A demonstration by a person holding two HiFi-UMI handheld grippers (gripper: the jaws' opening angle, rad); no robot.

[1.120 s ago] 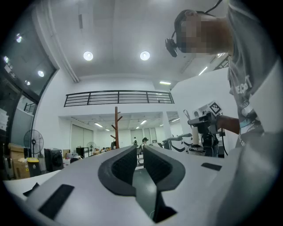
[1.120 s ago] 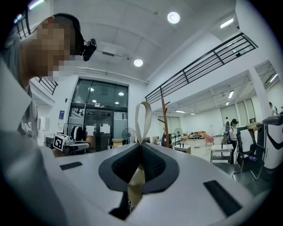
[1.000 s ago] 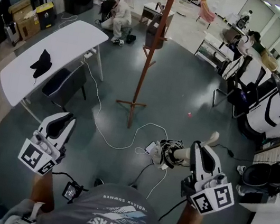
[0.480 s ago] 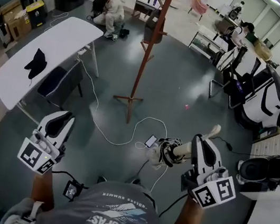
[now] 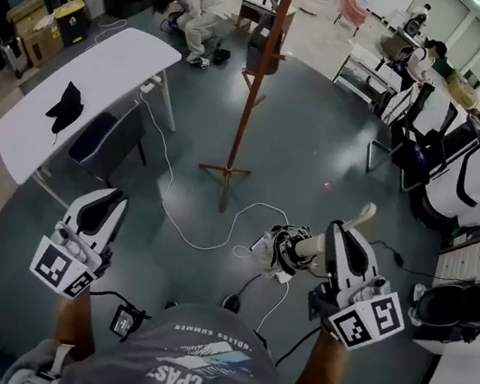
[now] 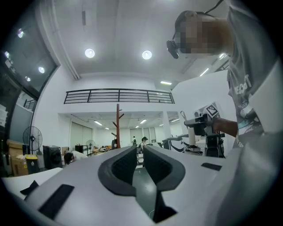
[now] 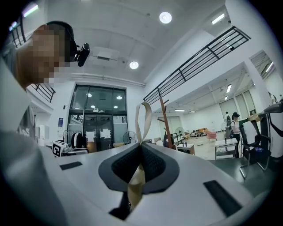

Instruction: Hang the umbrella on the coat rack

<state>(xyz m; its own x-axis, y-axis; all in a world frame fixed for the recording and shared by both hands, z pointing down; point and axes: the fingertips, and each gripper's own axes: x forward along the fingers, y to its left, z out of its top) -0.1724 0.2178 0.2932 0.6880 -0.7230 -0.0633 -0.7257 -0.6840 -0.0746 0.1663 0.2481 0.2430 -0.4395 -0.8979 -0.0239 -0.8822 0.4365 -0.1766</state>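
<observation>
R gripper [image 5: 336, 237] clamped on the cream strap loop [image 7: 144, 120] of the folded umbrella [image 5: 288, 248], held low over floor. L gripper [image 5: 109, 202]: jaws slightly apart, empty. The coat rack [image 5: 255, 88] stands well apart, ahead. Est.: pickup done; approach + hanging not yet done.

The folded umbrella [image 5: 284, 246], a black-and-white bundle with a cream handle and a cream strap loop [image 7: 142, 120], is pinched at the handle in the right claw [image 5: 339, 233] above the floor [image 5: 322, 146], well apart from the tall brown coat rack [image 5: 255, 88] standing upright.
</observation>
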